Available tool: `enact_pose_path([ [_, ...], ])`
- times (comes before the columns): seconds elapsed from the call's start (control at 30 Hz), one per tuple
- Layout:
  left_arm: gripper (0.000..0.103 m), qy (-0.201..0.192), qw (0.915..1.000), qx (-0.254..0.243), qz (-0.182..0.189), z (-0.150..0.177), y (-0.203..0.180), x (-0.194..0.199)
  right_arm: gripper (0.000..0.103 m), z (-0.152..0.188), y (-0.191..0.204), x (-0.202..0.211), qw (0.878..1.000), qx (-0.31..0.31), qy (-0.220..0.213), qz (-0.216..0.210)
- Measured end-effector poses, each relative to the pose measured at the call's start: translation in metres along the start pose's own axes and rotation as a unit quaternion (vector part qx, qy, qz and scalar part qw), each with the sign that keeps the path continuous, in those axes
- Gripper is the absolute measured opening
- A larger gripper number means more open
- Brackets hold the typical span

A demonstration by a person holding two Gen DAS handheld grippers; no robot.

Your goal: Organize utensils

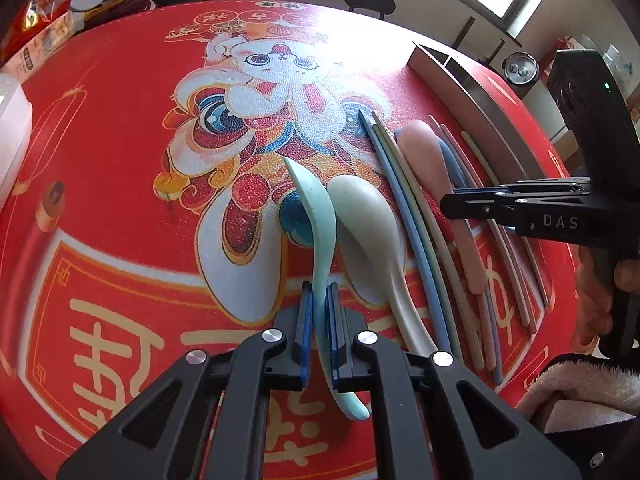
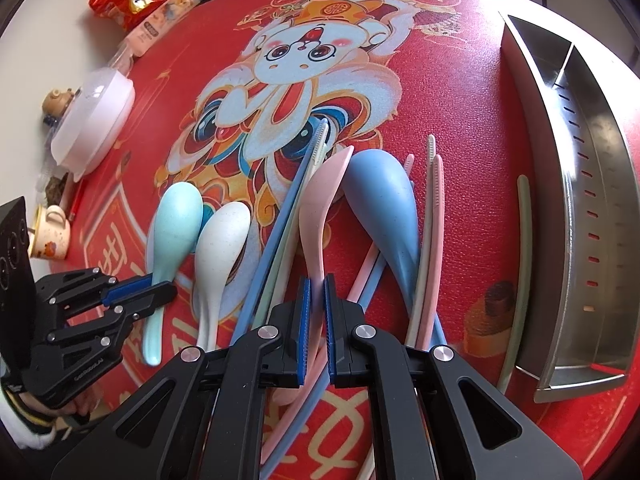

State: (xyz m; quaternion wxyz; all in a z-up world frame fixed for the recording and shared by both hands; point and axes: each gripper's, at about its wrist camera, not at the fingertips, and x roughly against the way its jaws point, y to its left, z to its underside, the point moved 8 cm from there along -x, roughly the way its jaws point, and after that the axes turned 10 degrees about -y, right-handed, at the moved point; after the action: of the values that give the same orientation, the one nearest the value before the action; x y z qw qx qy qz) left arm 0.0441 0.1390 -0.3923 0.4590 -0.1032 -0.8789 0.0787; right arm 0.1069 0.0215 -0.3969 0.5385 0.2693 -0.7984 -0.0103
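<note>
Utensils were catalogued relative to the steel tray (image 2: pixel 600 216) on the counter (image 1: pixel 120 160); the left gripper (image 1: pixel 319 308) was clenched on the light-blue spoon's (image 1: pixel 316 216) handle, farthest from the tray; the right gripper (image 2: pixel 317 300) was clamped on the pink spoon's (image 2: pixel 320 200) handle, nearer the tray; both were presumably gripped for transfer; the white spoon (image 2: pixel 218 240), dark-blue spoon (image 2: pixel 384 208) and chopsticks (image 2: pixel 434 216) were left lying between.

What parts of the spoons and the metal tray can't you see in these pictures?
- Pink spoon: right wrist view, its handle end is hidden under the right gripper.
- Light blue spoon: left wrist view, the left gripper covers the middle of its handle.
- Metal tray: right wrist view, its floor is hidden behind its own wall; left wrist view shows only its far part.
</note>
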Motion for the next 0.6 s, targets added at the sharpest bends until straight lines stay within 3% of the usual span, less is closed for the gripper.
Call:
enact_pose_path([
  [0.37, 0.006, -0.002, 0.9997, 0.026, 0.004, 0.000, 0.001, 0.002, 0.007, 0.001, 0.001, -0.006, 1.000, -0.005, 0.001, -0.002],
  [0.6, 0.006, -0.016, 0.9992, 0.035, 0.012, -0.017, -0.008, 0.013, 0.007, -0.004, -0.004, 0.008, 0.999, -0.029, -0.024, -0.027],
])
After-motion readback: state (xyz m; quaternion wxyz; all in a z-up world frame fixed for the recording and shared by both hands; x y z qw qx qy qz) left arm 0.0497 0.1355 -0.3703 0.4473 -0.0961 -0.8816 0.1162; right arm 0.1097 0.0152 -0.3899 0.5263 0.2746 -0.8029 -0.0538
